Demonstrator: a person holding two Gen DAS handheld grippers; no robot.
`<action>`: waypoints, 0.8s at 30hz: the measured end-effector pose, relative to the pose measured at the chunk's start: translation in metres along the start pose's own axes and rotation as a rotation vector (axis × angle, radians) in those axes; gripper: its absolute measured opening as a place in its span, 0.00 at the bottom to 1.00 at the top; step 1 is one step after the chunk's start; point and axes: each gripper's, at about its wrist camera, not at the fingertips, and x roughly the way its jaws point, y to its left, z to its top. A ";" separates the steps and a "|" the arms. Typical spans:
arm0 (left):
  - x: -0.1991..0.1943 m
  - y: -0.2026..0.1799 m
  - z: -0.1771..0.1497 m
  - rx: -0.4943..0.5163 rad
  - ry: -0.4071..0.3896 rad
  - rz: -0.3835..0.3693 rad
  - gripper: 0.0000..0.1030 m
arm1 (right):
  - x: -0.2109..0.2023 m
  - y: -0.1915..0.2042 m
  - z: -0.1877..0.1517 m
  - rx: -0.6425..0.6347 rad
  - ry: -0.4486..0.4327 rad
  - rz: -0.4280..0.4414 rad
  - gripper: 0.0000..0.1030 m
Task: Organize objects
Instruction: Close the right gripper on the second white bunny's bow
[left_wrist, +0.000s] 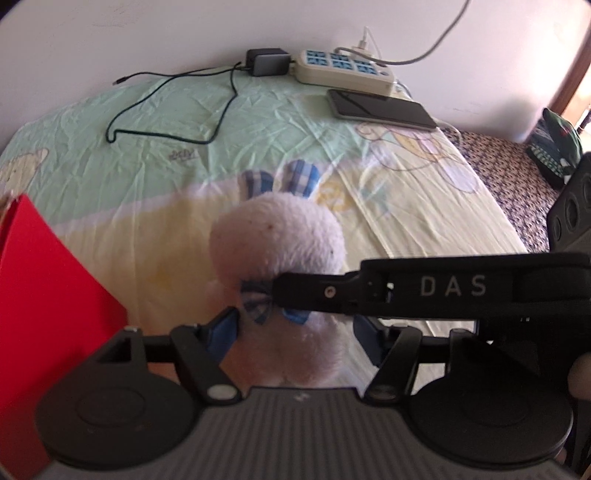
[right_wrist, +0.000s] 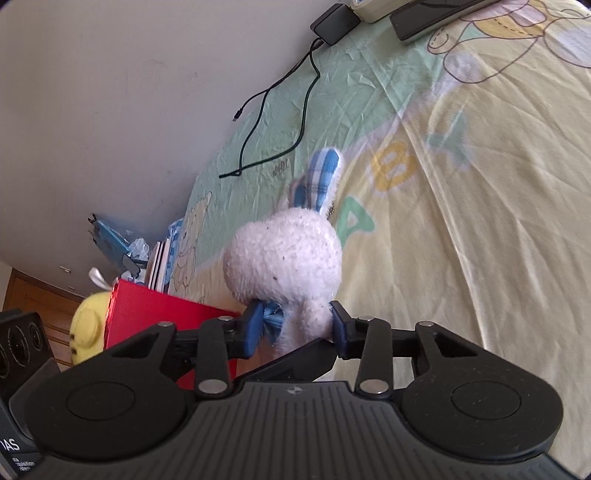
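A white plush rabbit (left_wrist: 277, 236) with blue checked ears and a blue bow is held above the bed. It also shows in the right wrist view (right_wrist: 284, 254). My right gripper (right_wrist: 295, 326) is shut on the rabbit's neck at the bow. My left gripper (left_wrist: 295, 332) has its jaws around the rabbit's body, pads wide apart; contact is unclear. The right gripper's body (left_wrist: 424, 288) crosses the left wrist view from the right. A red box (left_wrist: 44, 295) stands at the left, also in the right wrist view (right_wrist: 159, 314).
A yellow plush toy (right_wrist: 86, 328) sits behind the red box. A power strip (left_wrist: 343, 70), a charger with black cable (left_wrist: 266, 61) and a phone (left_wrist: 380, 109) lie at the far edge of the bed sheet (left_wrist: 147, 147) by the wall. Books and blue items (right_wrist: 155, 258) lie beyond the box.
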 end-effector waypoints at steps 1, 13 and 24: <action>-0.004 -0.002 -0.003 0.005 0.006 -0.011 0.63 | -0.004 0.003 -0.004 -0.014 0.007 -0.005 0.39; -0.053 -0.031 -0.083 0.121 0.086 -0.138 0.66 | -0.057 0.011 -0.097 -0.034 0.118 -0.039 0.38; -0.081 -0.046 -0.137 0.169 0.152 -0.226 0.66 | -0.084 0.024 -0.145 -0.072 0.172 -0.091 0.39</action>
